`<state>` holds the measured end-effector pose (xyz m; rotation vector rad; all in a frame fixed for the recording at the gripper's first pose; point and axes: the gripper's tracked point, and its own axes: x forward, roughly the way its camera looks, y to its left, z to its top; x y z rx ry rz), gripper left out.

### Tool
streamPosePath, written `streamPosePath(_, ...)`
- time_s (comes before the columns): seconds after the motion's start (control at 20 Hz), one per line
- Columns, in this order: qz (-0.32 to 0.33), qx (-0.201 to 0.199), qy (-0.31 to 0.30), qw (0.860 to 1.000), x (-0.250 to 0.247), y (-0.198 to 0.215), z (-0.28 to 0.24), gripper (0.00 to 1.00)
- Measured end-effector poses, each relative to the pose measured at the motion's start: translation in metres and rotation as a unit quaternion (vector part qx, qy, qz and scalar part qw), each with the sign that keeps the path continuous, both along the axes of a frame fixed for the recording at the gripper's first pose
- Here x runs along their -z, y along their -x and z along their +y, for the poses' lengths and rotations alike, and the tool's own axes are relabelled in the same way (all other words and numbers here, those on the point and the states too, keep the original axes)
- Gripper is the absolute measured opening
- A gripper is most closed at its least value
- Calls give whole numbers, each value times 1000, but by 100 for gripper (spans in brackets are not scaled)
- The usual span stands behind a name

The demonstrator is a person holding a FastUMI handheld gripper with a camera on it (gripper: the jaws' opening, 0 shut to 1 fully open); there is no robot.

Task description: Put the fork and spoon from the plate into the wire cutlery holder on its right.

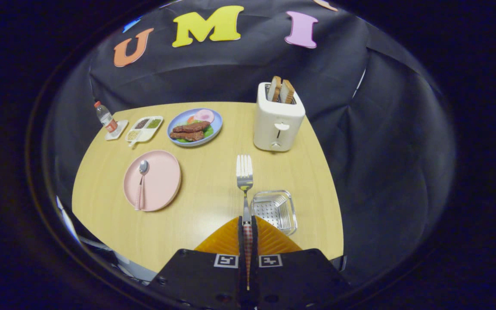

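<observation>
Fork (244,172) is sitting clamped by its handle between the closed fingers of the gripper (247,221), tines pointing to twelve o'clock. Wire cutlery holder (274,211) is lying at two o'clock; spoon (141,183) is resting on pink plate (162,181) at ten o'clock.

A light wooden table (213,206) stands in a booth walled with black cloth (381,142), which hangs in loose folds behind it and down its right side. Soft light falls evenly across the tabletop, while the cloth stays dark and the surroundings fade into shadow.
</observation>
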<state>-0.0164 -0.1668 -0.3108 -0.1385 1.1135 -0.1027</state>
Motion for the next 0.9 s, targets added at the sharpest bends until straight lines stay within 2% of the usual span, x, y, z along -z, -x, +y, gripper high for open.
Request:
streamPosePath(0.25, 61, -11, 34, 998, -1, 15, -36, 3)
streamPosePath(0.6, 186, 25, -17, 982, 23, 34, -48, 3)
streamPosePath(0.9, 248, 46, -42, 967, 36, 22, -45, 3)
